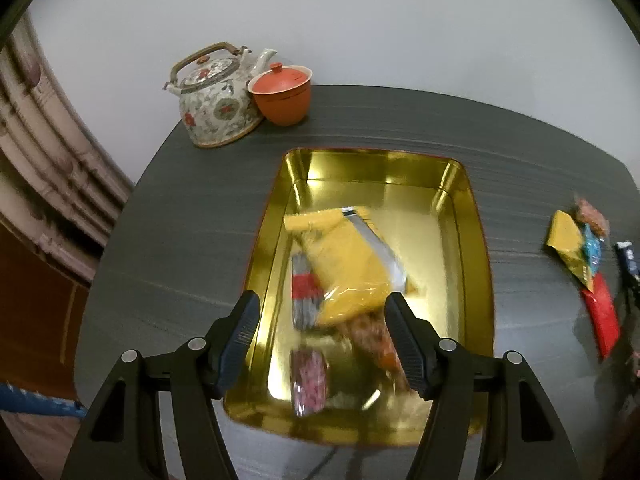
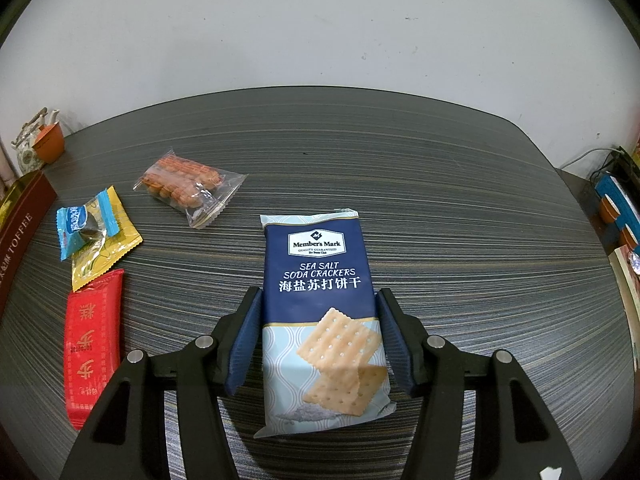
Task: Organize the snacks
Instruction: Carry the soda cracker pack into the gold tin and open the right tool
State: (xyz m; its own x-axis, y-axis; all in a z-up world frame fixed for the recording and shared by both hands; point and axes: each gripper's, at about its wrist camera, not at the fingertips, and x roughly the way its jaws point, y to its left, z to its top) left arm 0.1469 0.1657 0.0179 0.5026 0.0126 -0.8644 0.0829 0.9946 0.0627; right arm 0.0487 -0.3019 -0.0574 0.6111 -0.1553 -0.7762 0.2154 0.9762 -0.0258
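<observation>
A gold tin sits on the dark table and holds a yellow packet, a grey and red packet and other blurred snacks. My left gripper is open and empty above the tin's near end. My right gripper is open, its jaws on either side of a blue soda cracker pack lying flat on the table, with small gaps showing. Left of it lie a red packet, a yellow packet, a blue candy and a clear pack of orange biscuits.
A floral teapot and an orange lidded cup stand at the table's far left corner. The tin's brown outer wall shows at the left of the right wrist view. Books and cables lie off the table's right edge.
</observation>
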